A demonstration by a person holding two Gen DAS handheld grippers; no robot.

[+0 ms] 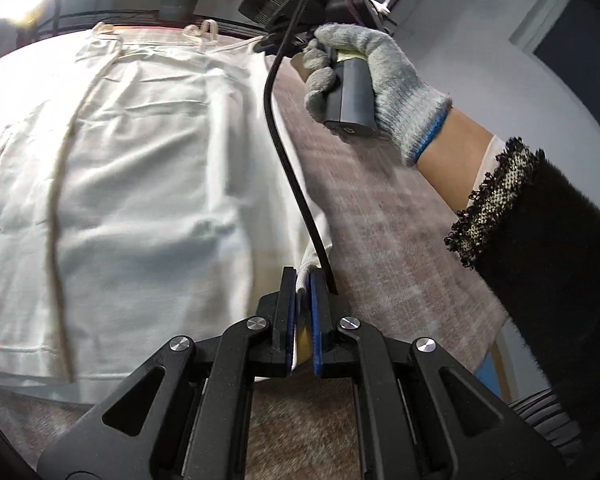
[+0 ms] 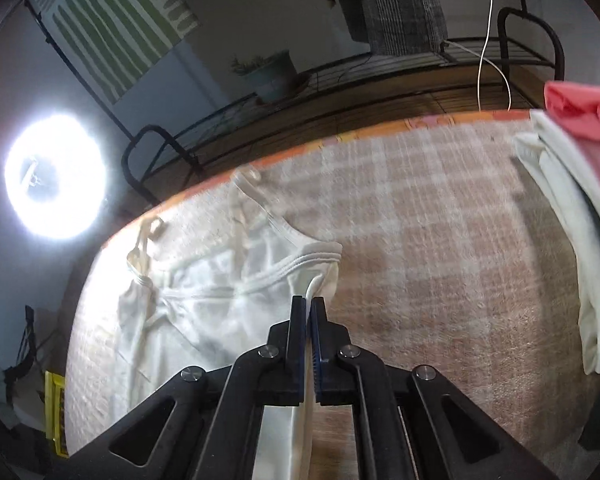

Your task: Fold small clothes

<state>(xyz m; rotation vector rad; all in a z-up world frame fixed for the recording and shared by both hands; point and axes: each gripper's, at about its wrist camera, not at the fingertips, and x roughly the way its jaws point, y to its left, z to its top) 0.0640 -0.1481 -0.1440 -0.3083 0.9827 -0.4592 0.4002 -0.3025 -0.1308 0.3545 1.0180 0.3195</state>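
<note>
Left wrist view shows the left claw (image 1: 303, 280) clenched on a fold of the white garment (image 1: 140, 184), a sliver of cloth pinched between its blue pads at about six o'clock. From there the garment spreads flat toward nine and twelve o'clock over the counter (image 1: 400, 264), which wears a pale plaid cover, and a thin strap (image 1: 58, 216) trails down the cloth's nine o'clock side. At one o'clock a gloved hand (image 1: 380, 80) grips the handle of the other tool, a black cable (image 1: 288, 168) hanging from it across the garment's edge, and a dark fuzzy sleeve (image 1: 540, 240) fills three o'clock. Right wrist view shows the right claw (image 2: 309, 306) likewise pinching the garment (image 2: 204, 304), its jaws closed on the ribbed top hem near a corner, with the cloth lying toward nine o'clock. A stack of folded clothes (image 2: 568, 216), white with a pink piece on top, sits at three o'clock, well apart. A ring light (image 2: 54, 176) glares at nine o'clock.
</note>
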